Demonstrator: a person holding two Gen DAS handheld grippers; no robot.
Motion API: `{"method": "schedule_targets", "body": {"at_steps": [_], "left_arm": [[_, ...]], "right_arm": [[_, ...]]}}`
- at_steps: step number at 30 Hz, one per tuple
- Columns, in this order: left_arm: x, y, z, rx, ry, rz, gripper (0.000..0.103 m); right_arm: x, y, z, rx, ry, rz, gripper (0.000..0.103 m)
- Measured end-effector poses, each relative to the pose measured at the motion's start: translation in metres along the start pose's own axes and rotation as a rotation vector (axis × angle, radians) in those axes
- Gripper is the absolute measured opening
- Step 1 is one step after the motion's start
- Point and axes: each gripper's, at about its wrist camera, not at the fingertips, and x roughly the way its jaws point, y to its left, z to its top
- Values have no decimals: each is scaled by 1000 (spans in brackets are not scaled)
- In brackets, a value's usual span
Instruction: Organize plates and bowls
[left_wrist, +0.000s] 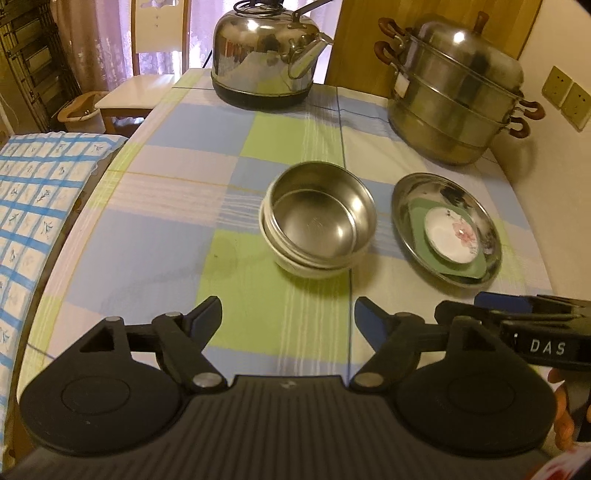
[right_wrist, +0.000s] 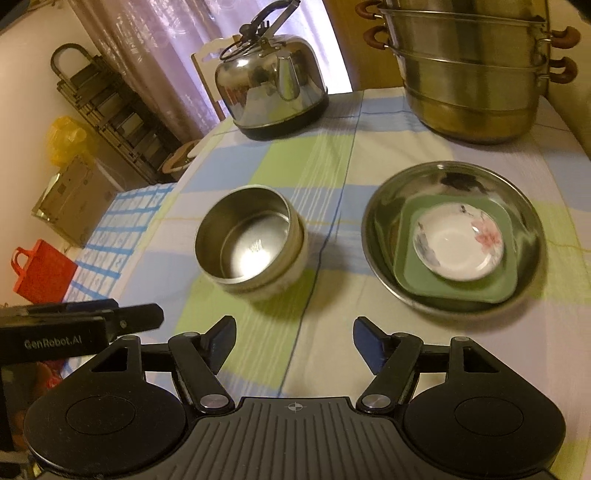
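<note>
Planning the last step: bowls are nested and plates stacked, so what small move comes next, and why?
Probably pull both away: the left hand-held gripper and right hand-held gripper stand open and empty, short of the nested bowls and plate stack.

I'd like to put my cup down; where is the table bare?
Bare cloth lies left of the stacked bowls, and between them and the kettle. The near strip by the grippers is free too. Crowded: the right side, with the steel plate and steamer pot.

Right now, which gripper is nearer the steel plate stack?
Right. The right gripper sits open just short of the steel plate; the left gripper faces the nested bowls, with the plate off to its right.
</note>
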Motion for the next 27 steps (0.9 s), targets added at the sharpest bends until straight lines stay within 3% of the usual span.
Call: {"method": "schedule_targets", "body": {"at_steps": [12, 27], "left_arm": [[-29, -24, -50, -7, 28, -7, 80], [-50, -44, -96, -31, 52, 19, 80]], "right_arm": [[-43, -7, -45, -45, 10, 3, 71], [-65, -20, -89, -61, 67, -12, 71]]}}
